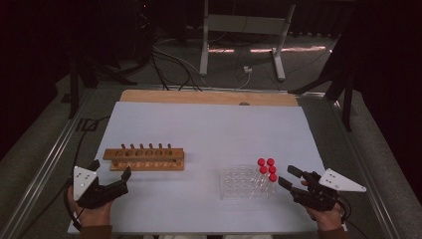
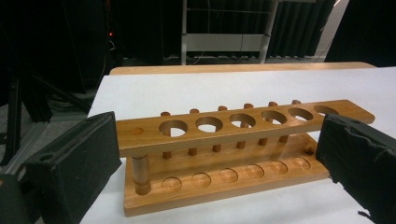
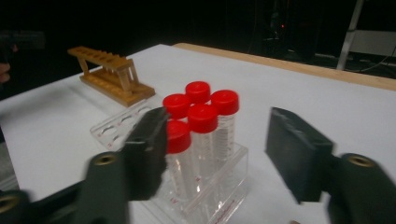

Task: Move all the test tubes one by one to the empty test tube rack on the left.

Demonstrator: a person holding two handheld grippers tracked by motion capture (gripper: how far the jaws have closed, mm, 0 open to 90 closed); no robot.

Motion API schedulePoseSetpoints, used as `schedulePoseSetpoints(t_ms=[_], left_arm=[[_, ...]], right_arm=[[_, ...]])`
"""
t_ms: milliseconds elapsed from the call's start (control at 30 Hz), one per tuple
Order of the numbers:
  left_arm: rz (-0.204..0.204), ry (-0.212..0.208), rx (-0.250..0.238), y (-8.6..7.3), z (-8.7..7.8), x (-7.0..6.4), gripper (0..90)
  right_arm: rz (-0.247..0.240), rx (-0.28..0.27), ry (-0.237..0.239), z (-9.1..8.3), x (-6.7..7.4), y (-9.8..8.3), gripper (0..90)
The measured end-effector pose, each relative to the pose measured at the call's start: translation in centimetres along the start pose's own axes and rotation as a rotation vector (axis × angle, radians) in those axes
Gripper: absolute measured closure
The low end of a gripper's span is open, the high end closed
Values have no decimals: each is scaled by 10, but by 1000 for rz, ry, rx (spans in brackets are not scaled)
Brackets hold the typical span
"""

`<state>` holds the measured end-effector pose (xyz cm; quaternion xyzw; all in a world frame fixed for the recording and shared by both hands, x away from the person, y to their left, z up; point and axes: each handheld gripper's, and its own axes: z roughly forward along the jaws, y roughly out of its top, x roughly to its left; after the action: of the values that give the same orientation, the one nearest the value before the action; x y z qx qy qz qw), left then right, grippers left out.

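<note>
1. High view: the left claw (image 1: 110, 178) is resting with its jaws wide and nothing in them, just in front of the wooden rack (image 1: 144, 159). The right claw (image 1: 287, 178) is pointing, jaws part-open and holding nothing, at the red-capped tubes (image 1: 267, 168), which are standing at the right end of the clear rack (image 1: 235, 182) on the white surface (image 1: 209, 129).
2. Left gripper view: the jaws are standing wide on either side of the wooden rack (image 2: 233, 149), whose holes are all sitting vacant.
3. Right gripper view: the jaws are bracketing the tubes (image 3: 201, 116) without pressing them. A good pick likely means lining up on one outer tube, gripping below its cap and lifting it straight up.
</note>
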<state>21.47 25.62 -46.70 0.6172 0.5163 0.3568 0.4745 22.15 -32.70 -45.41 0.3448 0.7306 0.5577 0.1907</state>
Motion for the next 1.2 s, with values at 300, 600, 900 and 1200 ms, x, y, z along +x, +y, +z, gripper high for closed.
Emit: schedulePoseSetpoints(t_ms=[300,600,900,1200], left_arm=[[10,-4,8,-1,1,-1,6],[18,-5,15,-2,2,-3,7],[20,-5,23,-2,3,-3,7],[8,-9,32,-1,4,-4,7]], right_arm=[[-48,57,36,8,11,-8,610],[-110,137,29,29,15,-18,718],[-123,113,21,25,16,-12,743],[-99,51,28,11,16,7,744]])
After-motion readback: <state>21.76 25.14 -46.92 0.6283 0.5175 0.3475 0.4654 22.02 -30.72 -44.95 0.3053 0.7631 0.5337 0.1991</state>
